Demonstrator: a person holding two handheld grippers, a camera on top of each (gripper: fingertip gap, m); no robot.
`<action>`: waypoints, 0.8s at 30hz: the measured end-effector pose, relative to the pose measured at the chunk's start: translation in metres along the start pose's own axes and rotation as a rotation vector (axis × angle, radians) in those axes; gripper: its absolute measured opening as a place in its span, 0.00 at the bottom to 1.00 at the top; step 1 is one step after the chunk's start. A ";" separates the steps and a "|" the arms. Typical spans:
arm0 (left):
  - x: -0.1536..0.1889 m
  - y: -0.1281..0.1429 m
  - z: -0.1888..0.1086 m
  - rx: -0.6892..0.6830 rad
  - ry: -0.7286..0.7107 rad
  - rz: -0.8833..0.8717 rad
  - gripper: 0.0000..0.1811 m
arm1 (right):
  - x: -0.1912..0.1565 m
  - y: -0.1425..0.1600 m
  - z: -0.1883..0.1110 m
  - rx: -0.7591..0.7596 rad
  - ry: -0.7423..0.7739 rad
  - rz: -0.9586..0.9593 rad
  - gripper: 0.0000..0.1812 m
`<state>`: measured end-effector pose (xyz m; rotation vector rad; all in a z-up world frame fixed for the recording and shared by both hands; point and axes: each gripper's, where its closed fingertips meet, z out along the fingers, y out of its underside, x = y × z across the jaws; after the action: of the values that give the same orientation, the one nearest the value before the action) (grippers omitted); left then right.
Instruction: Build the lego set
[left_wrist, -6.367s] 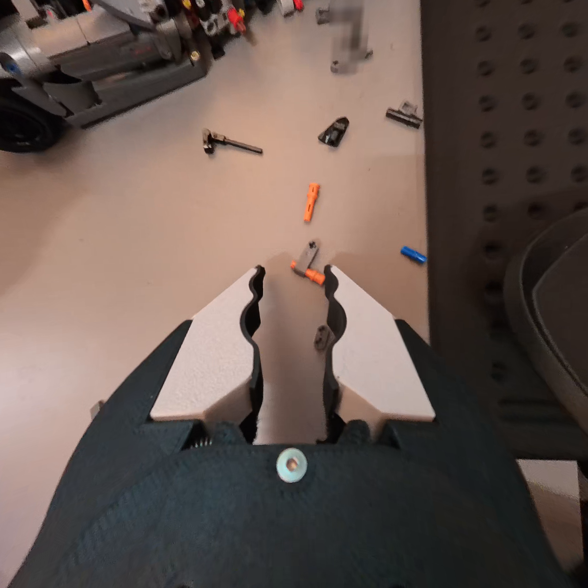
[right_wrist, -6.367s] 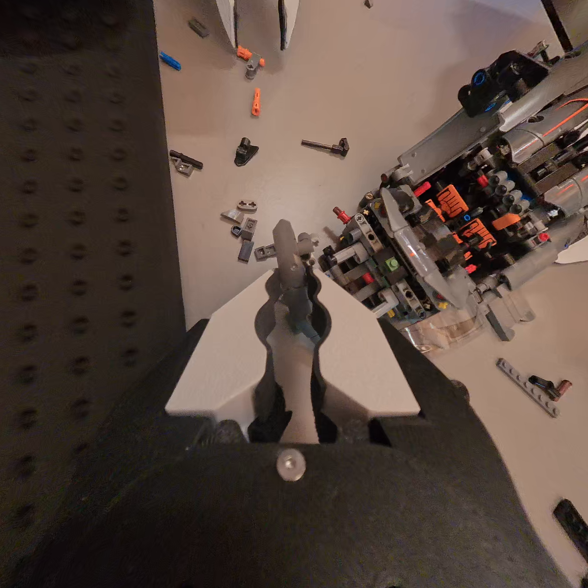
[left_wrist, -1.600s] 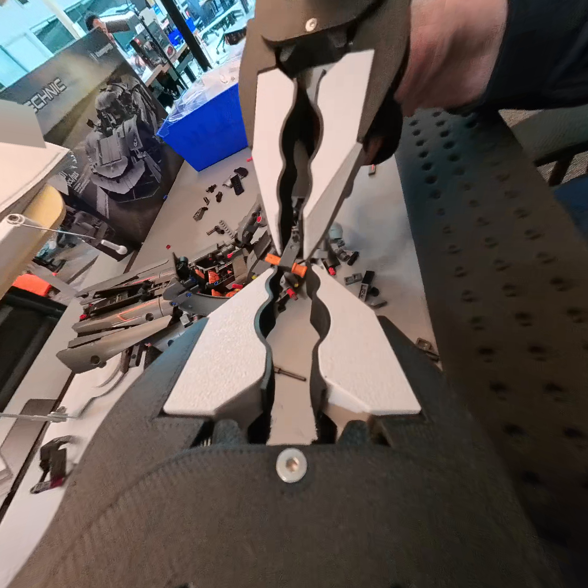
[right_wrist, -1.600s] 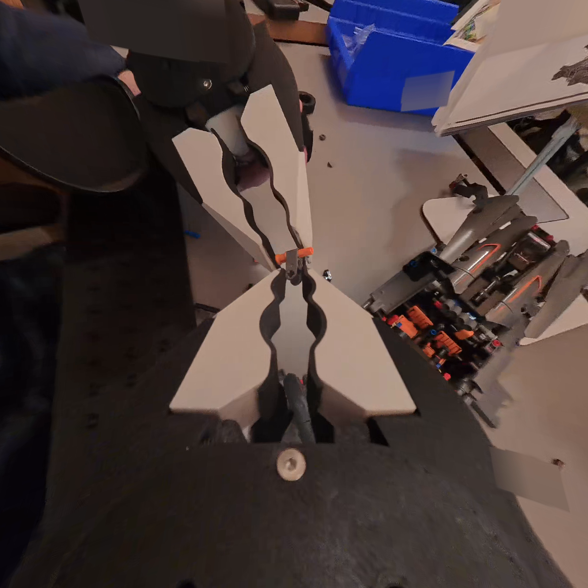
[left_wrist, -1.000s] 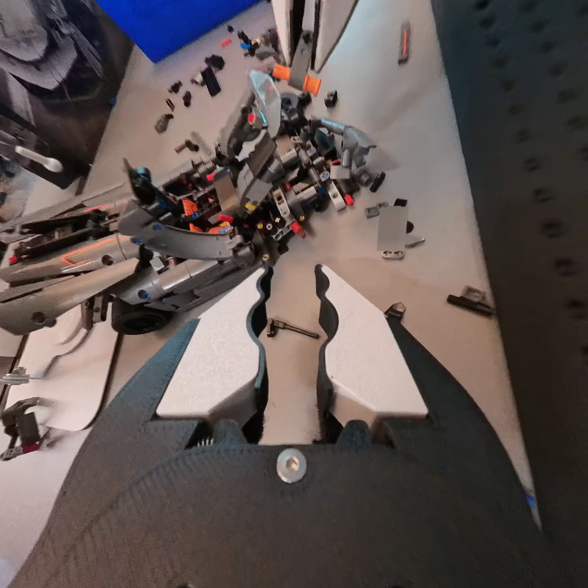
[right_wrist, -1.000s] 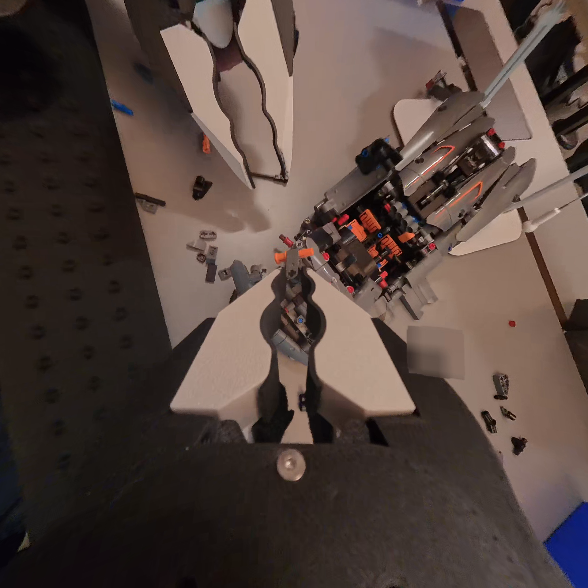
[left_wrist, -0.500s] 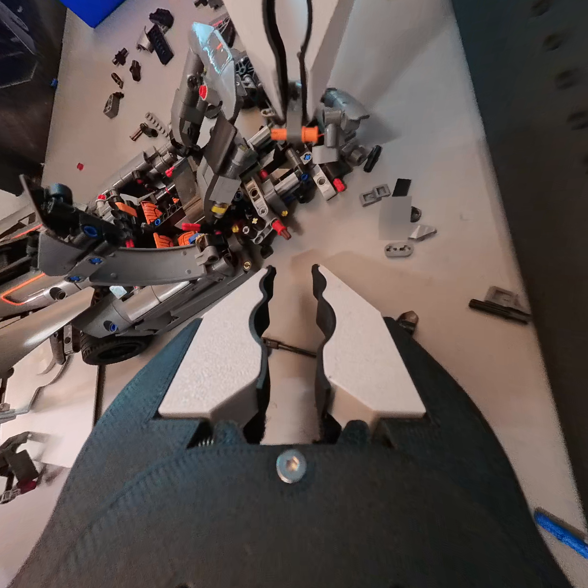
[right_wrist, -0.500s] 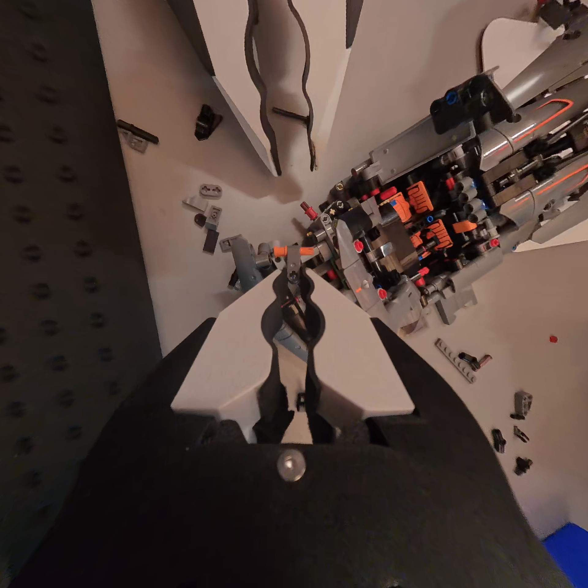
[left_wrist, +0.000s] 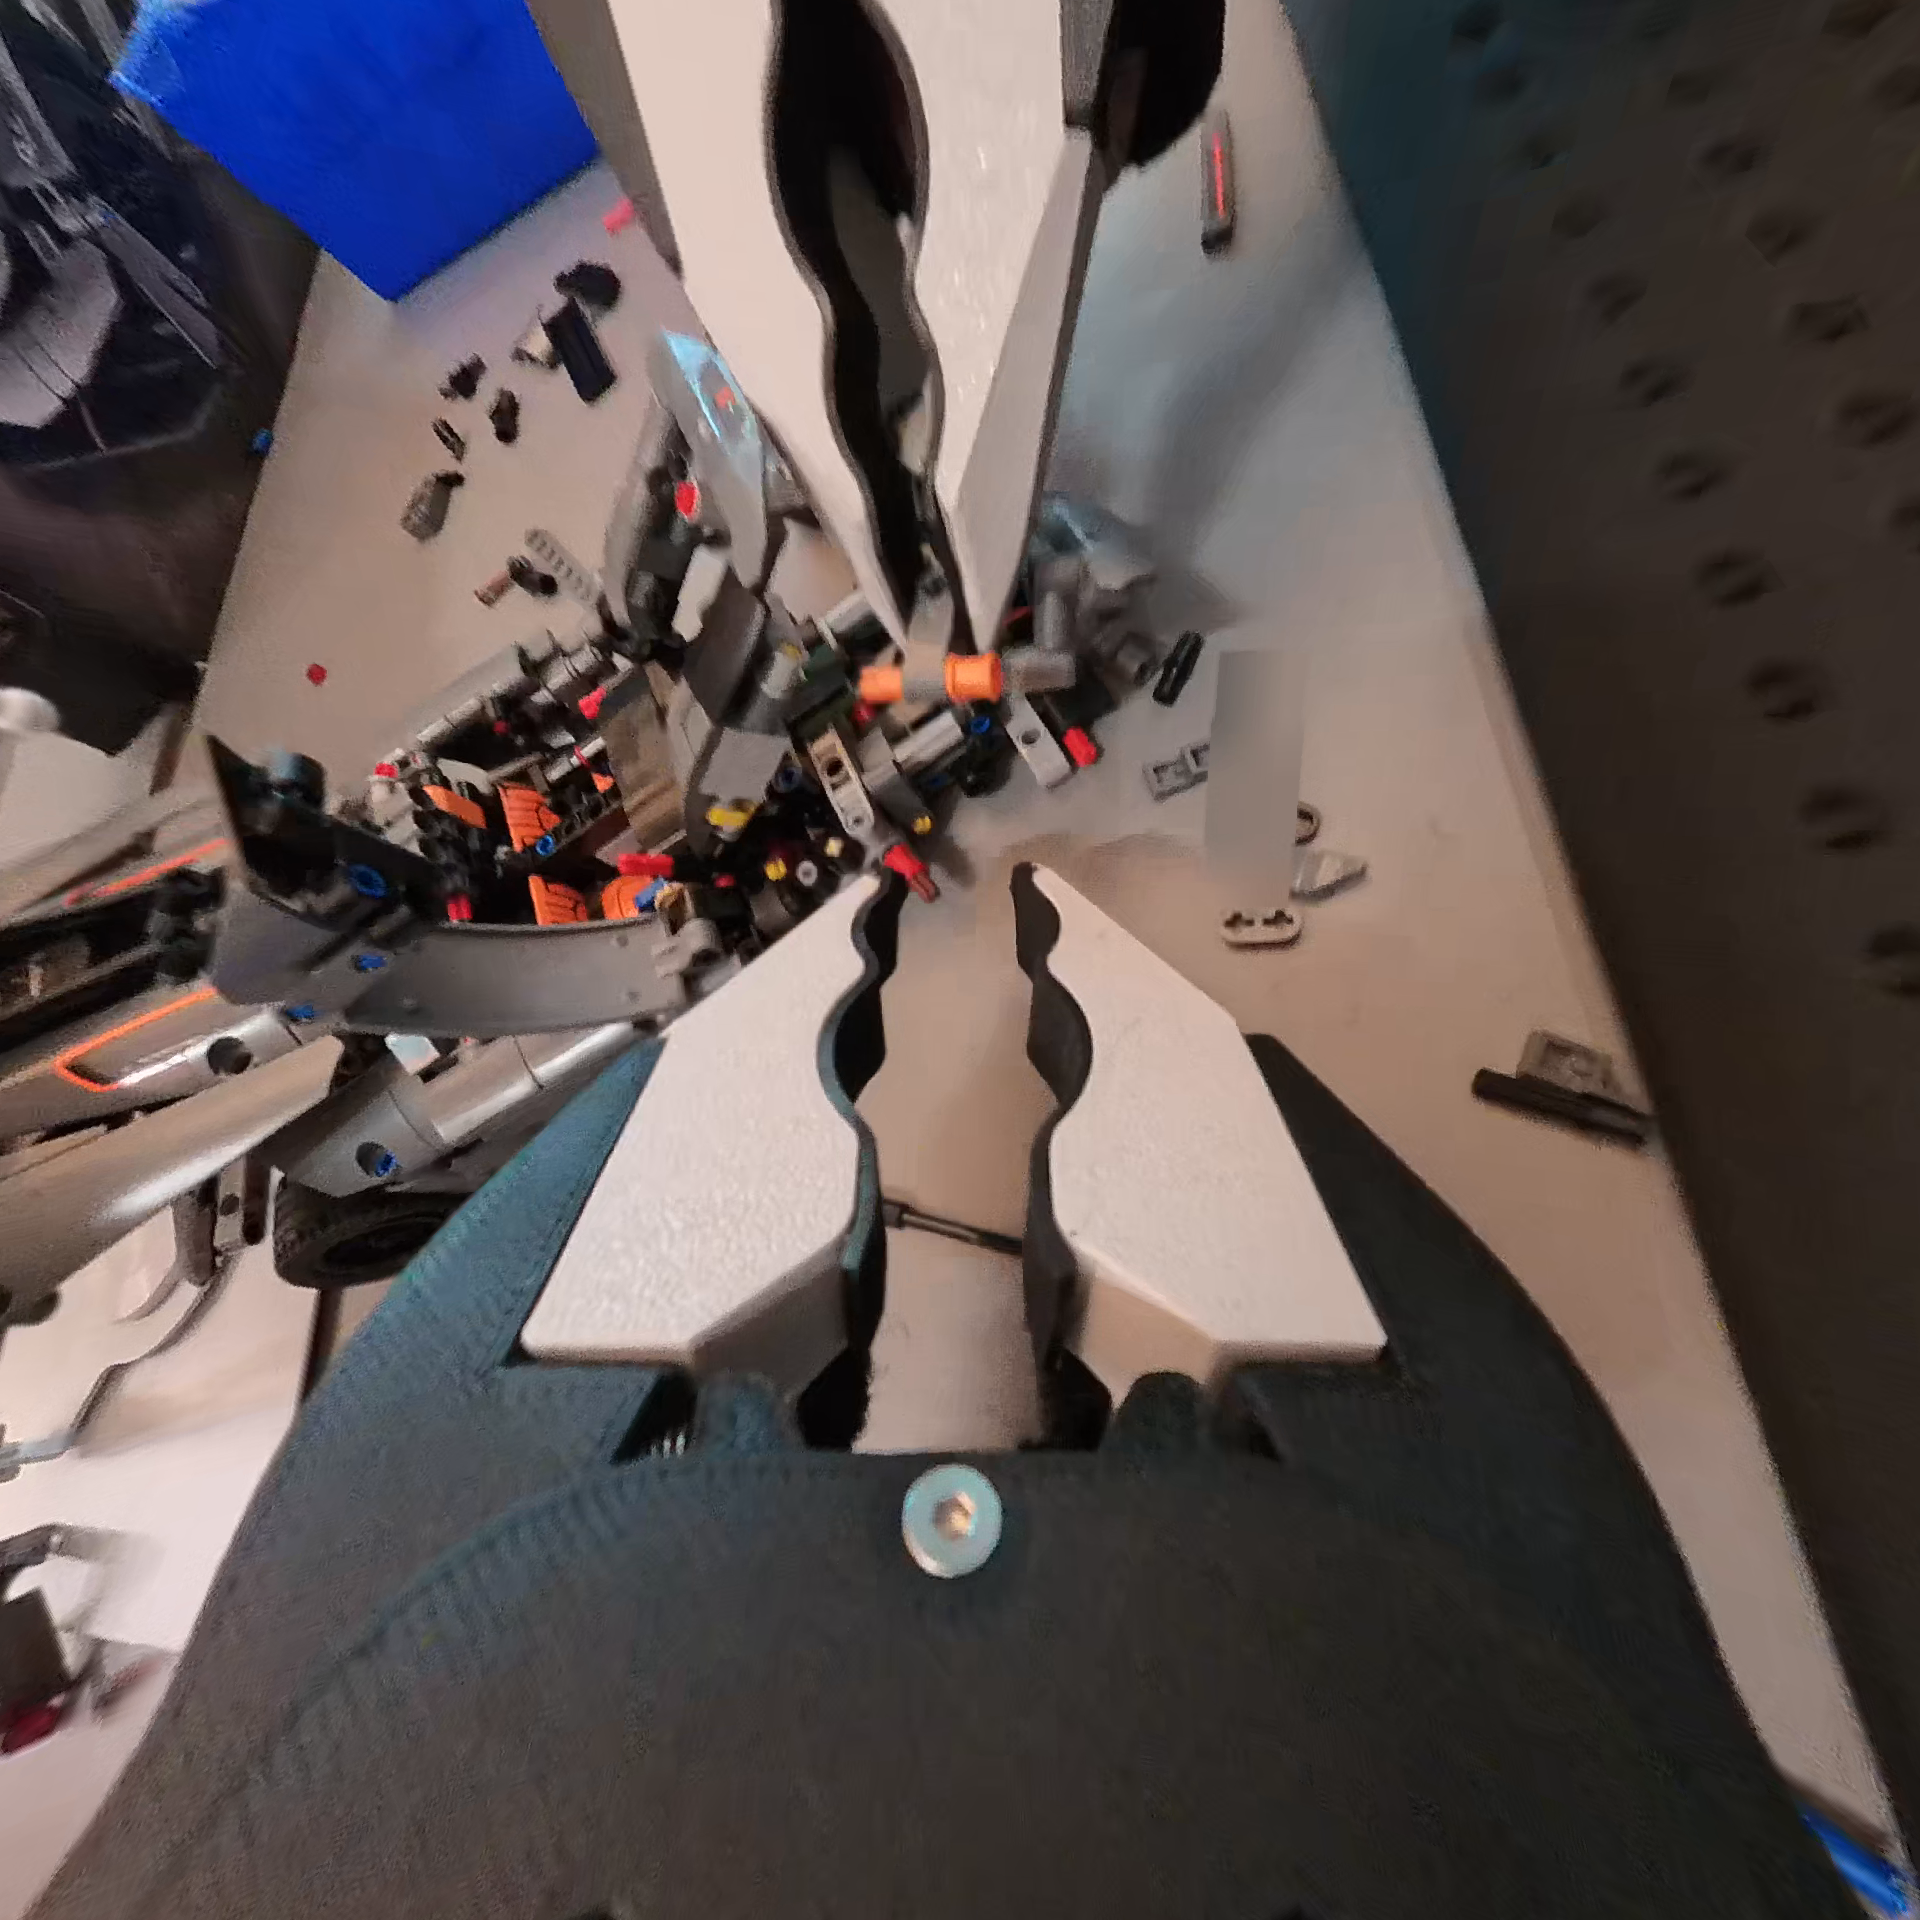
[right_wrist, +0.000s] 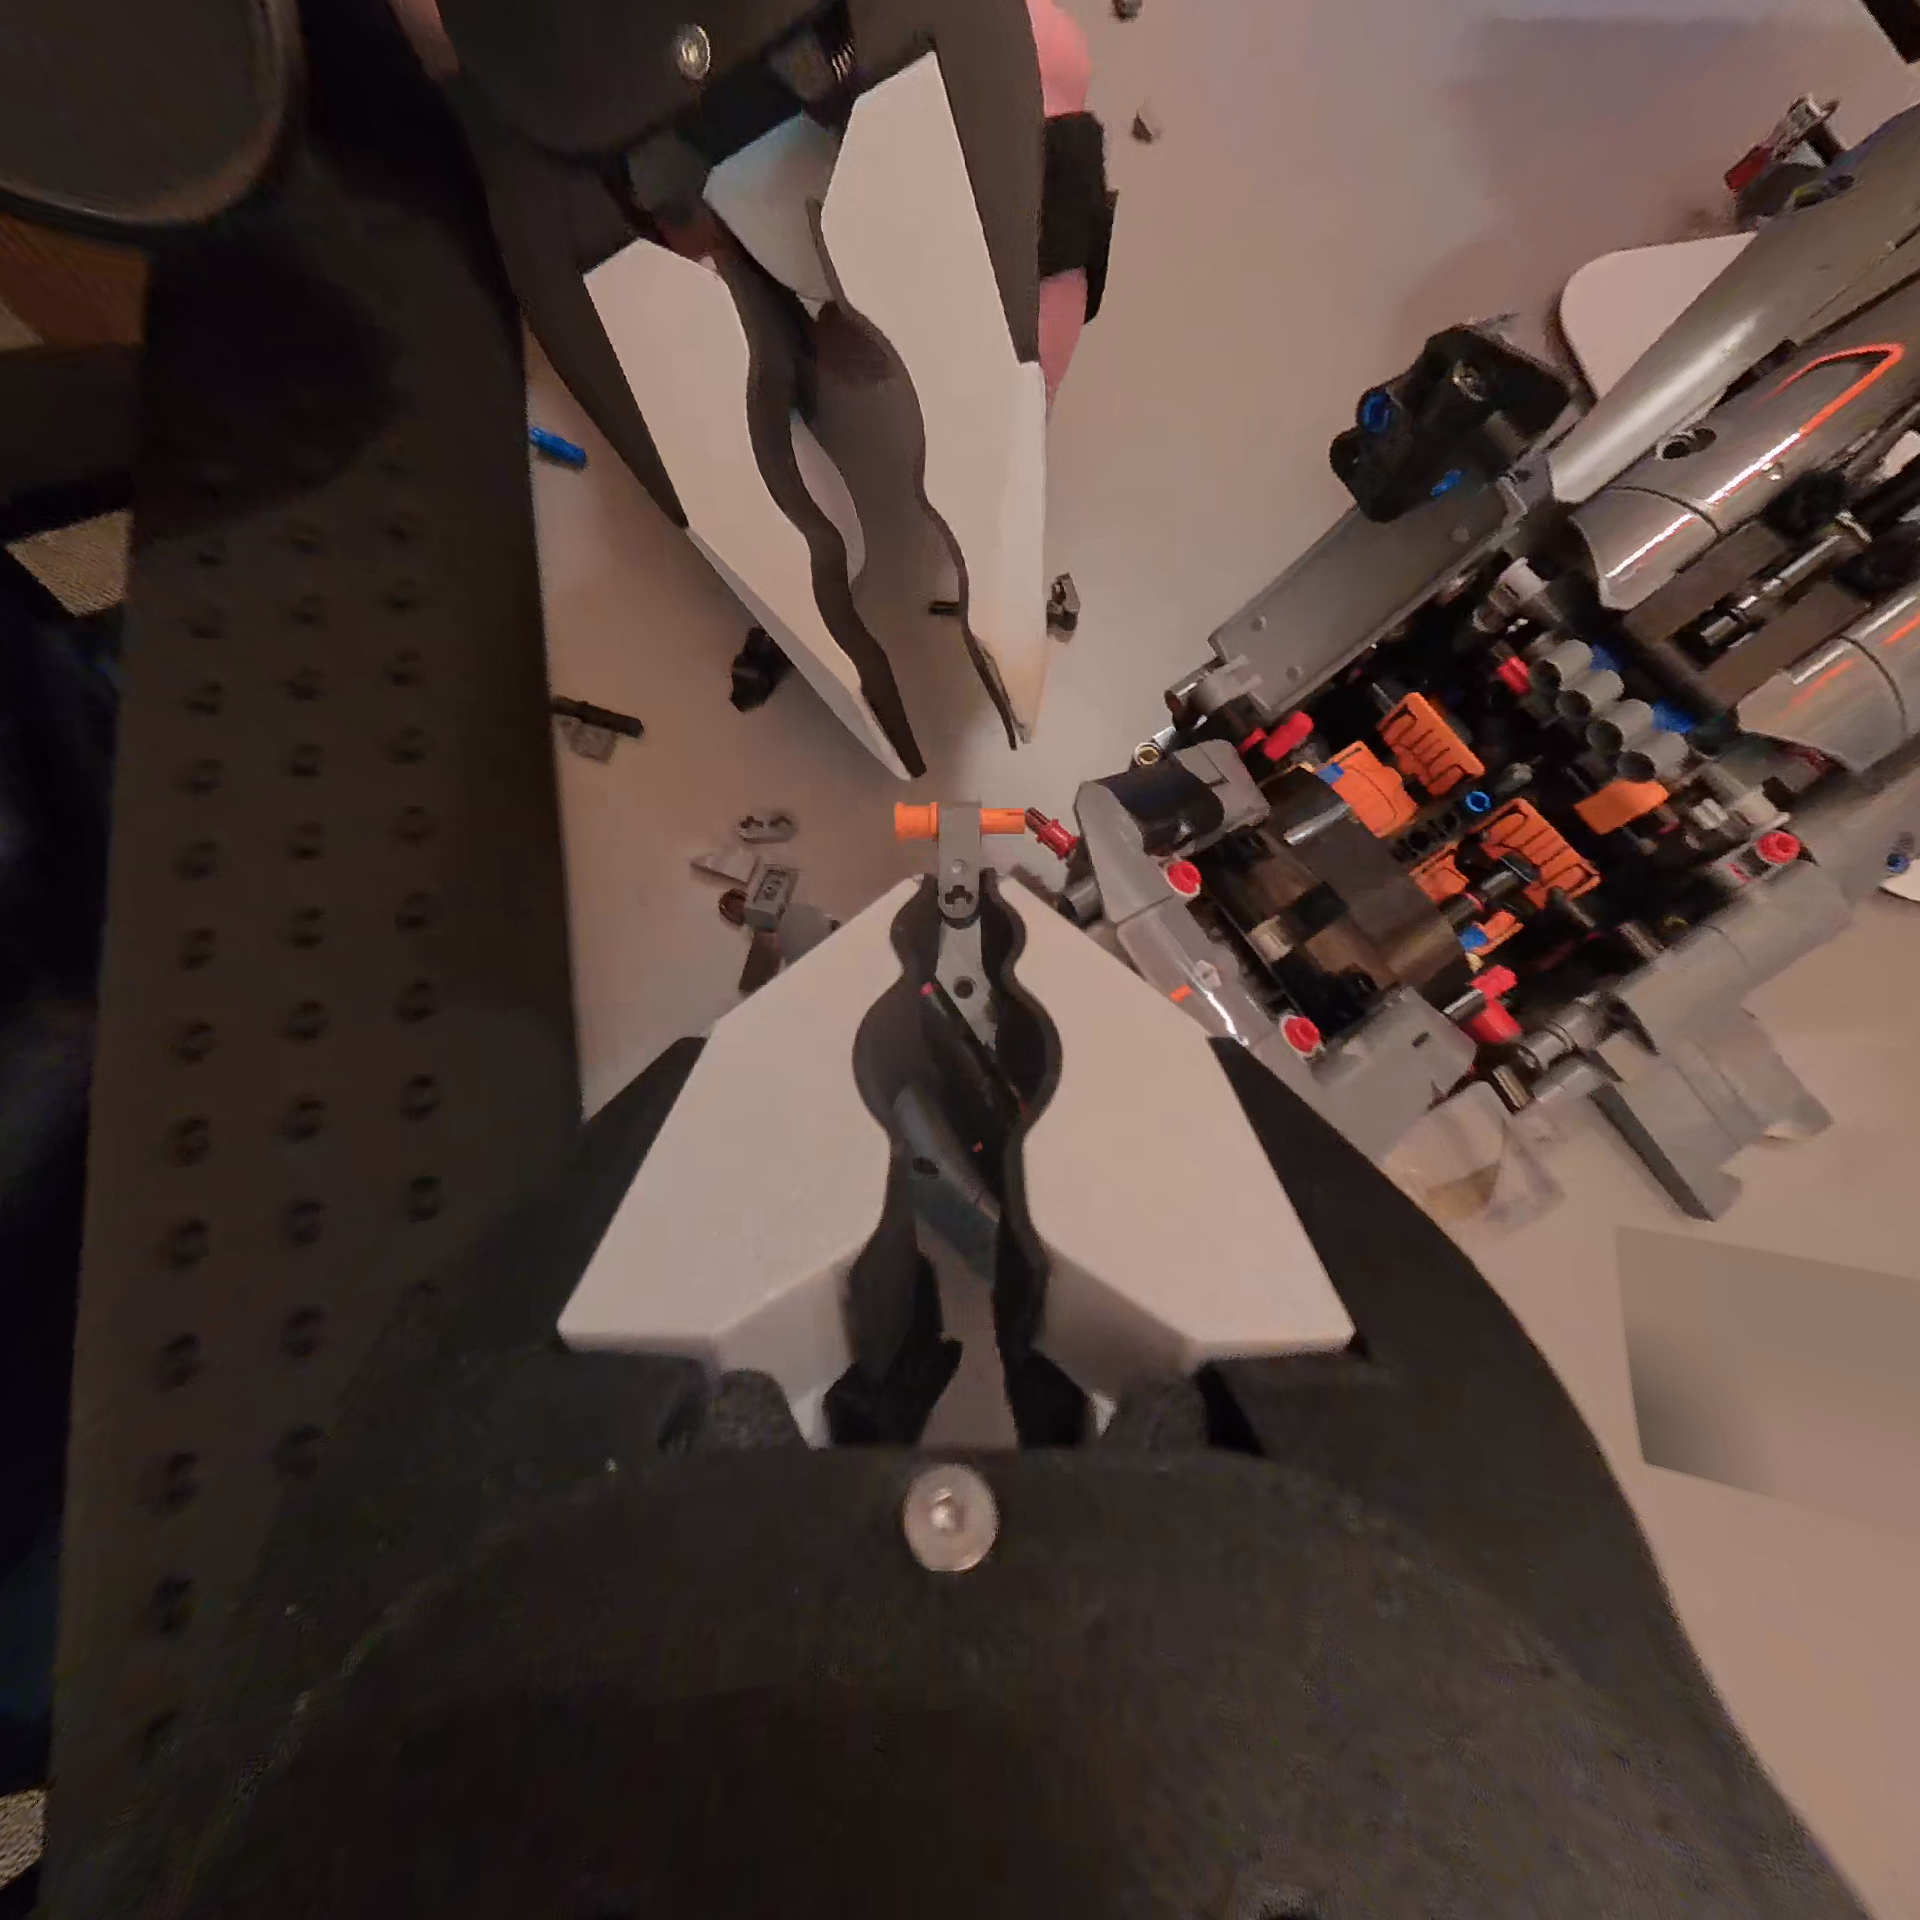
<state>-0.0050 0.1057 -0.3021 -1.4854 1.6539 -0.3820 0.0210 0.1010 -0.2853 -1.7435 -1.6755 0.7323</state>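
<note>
Orange-pinned grey connector (right_wrist: 954, 831) is held clamped at the tip of the right gripper (right_wrist: 958, 883), lego model (right_wrist: 1455, 831) at three o'clock; left gripper (left_wrist: 951, 883), parted and empty, waits; pin should be aligned squarely before pressing.

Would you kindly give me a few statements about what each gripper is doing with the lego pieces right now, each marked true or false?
1. The right gripper is shut on a small grey connector with an orange pin through its end. True.
2. The left gripper grips a blue pin. False: it is open and empty.
3. The grey and orange partly built lego vehicle lies on the white table. True.
4. The orange pin is already pushed into the vehicle. False: it is held clear of it.
</note>
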 end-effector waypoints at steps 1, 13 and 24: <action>-0.001 -0.005 -0.002 0.026 -0.007 0.001 0.11 | -0.001 -0.001 0.001 0.007 -0.010 0.004 0.02; 0.000 -0.028 -0.006 0.037 -0.203 0.307 0.09 | -0.012 -0.013 0.005 0.072 -0.085 0.060 0.03; 0.013 -0.028 -0.007 0.006 -0.193 0.427 0.01 | -0.026 -0.008 0.007 0.030 -0.072 0.010 0.05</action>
<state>0.0093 0.0848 -0.2835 -1.0865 1.7515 -0.0075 0.0095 0.0753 -0.2843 -1.7251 -1.6955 0.8300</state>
